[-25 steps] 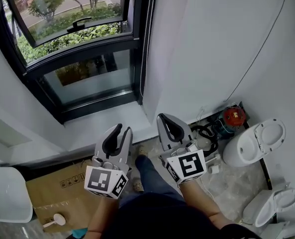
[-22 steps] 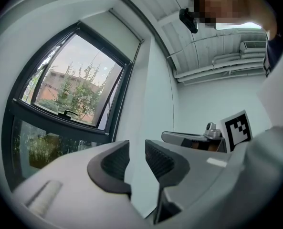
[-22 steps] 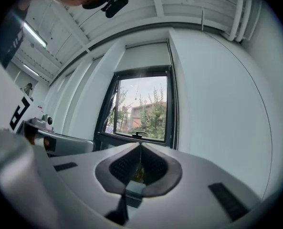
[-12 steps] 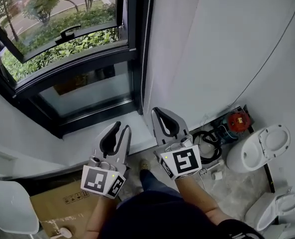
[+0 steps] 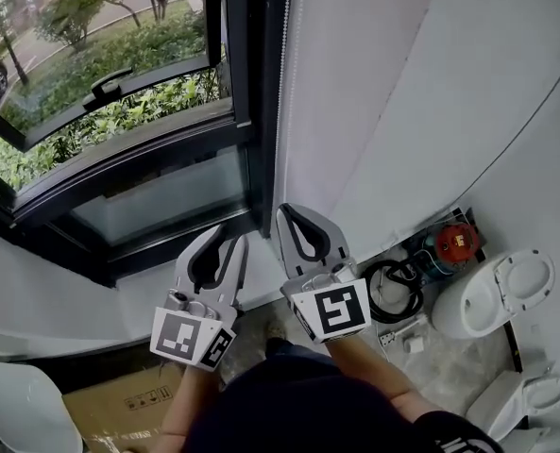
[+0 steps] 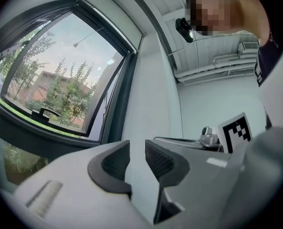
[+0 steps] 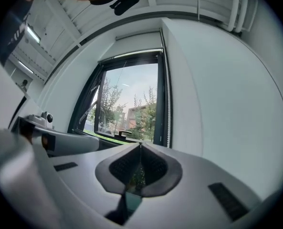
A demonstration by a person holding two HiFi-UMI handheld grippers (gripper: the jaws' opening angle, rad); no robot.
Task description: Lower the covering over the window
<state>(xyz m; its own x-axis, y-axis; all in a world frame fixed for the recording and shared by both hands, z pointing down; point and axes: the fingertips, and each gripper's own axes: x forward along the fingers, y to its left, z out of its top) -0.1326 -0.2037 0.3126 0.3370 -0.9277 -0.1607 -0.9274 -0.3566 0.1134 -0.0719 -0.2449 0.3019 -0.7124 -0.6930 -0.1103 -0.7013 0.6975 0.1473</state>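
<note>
No readable text: coded squares on left gripper and right gripper, illegible print on cardboard box.

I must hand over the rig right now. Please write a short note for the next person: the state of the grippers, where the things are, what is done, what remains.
Left gripper: jaws apart, nothing between them.
Right gripper: jaws together, empty.
Both are held low near the right edge of the window and touch nothing.
Bead chain: hangs along the right side of the window frame, above the right gripper.
Done: nothing yet; the glass is uncovered.
Left: probably grip the chain and pull it until the covering is down.
</note>
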